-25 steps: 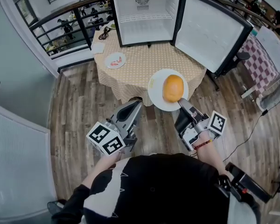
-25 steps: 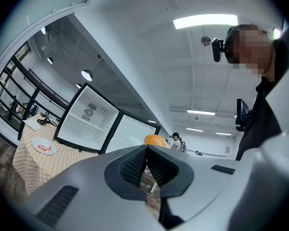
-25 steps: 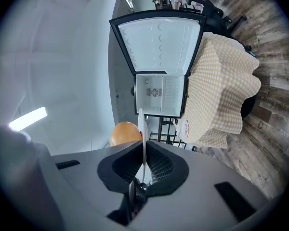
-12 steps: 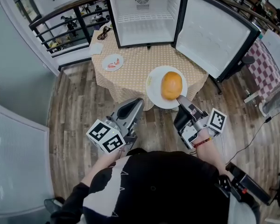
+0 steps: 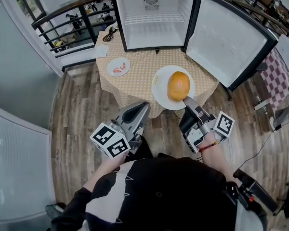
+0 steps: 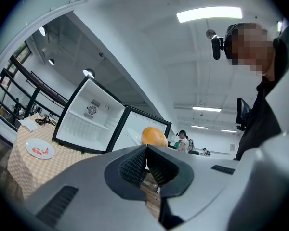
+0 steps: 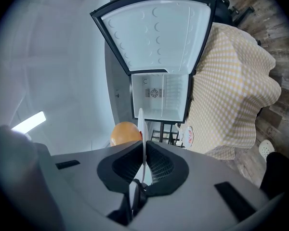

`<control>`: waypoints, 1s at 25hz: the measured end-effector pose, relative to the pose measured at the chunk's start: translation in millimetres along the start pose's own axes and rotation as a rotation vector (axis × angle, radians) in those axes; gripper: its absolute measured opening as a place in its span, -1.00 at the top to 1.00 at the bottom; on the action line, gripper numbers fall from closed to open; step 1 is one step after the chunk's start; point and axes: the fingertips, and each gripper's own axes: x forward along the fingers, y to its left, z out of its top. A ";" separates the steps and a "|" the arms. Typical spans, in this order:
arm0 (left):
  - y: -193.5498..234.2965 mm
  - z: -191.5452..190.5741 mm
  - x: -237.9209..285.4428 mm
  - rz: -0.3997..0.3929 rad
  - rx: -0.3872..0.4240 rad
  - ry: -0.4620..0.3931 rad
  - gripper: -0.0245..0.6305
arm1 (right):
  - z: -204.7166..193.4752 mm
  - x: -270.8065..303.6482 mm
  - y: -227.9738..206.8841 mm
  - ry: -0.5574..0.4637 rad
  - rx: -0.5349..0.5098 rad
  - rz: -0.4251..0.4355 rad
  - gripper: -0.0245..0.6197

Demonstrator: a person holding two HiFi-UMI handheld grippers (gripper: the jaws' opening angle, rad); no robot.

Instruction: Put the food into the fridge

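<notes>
An orange-brown bun (image 5: 178, 85) lies on a white plate (image 5: 160, 88). My right gripper (image 5: 187, 100) is shut on the plate's near rim and holds it over the near edge of the table. In the right gripper view the plate (image 7: 141, 124) shows edge-on between the pads, with the bun (image 7: 124, 133) to its left. My left gripper (image 5: 145, 105) is shut and holds nothing, just short of the table's edge and left of the plate. The small fridge (image 5: 154, 18) stands open and empty at the back of the table. The left gripper view shows the bun (image 6: 153, 136) beyond the shut left gripper (image 6: 145, 150).
The fridge door (image 5: 231, 37) swings wide to the right. A small plate with red food (image 5: 118, 67) sits at the table's left on the checked cloth (image 5: 135, 83). A black railing (image 5: 72, 20) runs behind at the left. The floor is wood planks.
Both grippers and the plate with the bun have moved forward toward the table and the open fridge. The grip on the plate is unchanged.
</notes>
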 end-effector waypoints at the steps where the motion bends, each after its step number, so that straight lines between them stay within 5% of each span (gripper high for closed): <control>1: -0.2 -5.6 1.2 -0.006 -0.001 0.000 0.89 | -0.5 -1.4 -2.1 0.001 -0.006 0.005 0.84; 25: 159.9 69.5 114.5 -0.168 0.007 0.034 0.89 | 95.0 158.5 -17.9 -0.136 -0.053 -0.019 0.84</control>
